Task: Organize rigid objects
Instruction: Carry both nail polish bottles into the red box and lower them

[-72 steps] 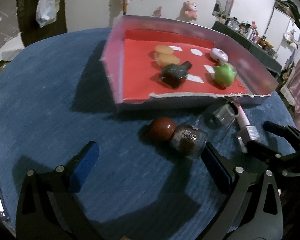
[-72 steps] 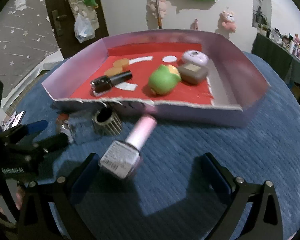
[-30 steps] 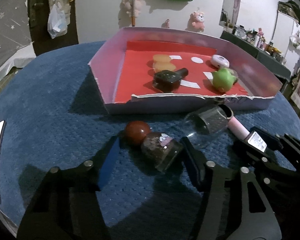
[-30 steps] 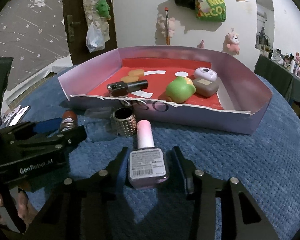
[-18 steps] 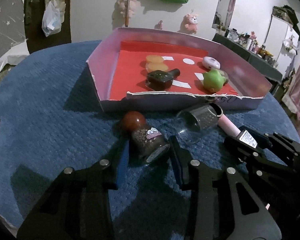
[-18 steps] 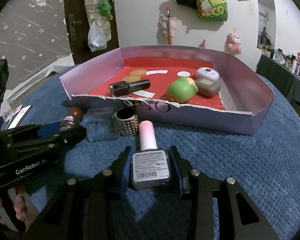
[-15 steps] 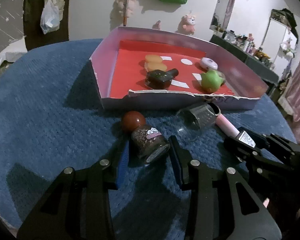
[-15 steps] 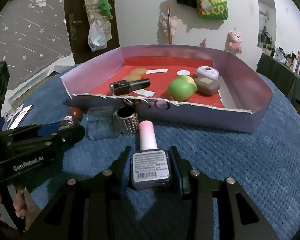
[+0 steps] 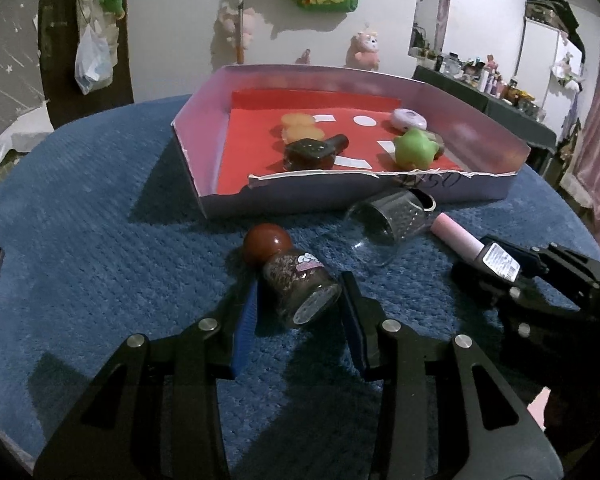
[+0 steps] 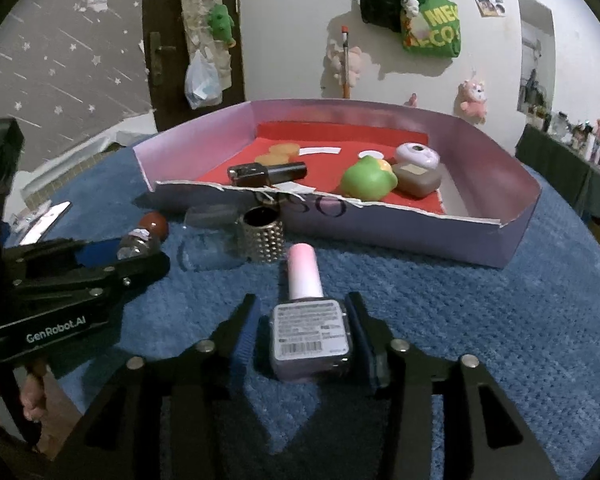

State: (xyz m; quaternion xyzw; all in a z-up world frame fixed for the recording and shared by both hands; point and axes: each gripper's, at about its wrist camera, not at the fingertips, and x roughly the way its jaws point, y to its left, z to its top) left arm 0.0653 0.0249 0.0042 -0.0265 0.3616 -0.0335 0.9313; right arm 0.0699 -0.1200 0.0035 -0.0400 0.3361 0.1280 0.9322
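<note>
The small glass jar of dark glitter with a round red-brown cap [image 9: 296,280] is clamped in the left gripper [image 9: 300,308], on the blue carpet [image 9: 100,240]. The square pink-capped nail polish bottle [image 10: 310,332] is pinched by the right gripper [image 10: 306,340], at 6 o'clock from the lilac cardboard tray [image 10: 420,236].

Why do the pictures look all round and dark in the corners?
Both wrist views use a fisheye lens, so the corners go black and straight edges bend: the tray bulges in the left wrist view. The light is dim; the left gripper casts a dark shadow on the blue cloth. In the right wrist view the nearby bottle label is too blurry to read.
</note>
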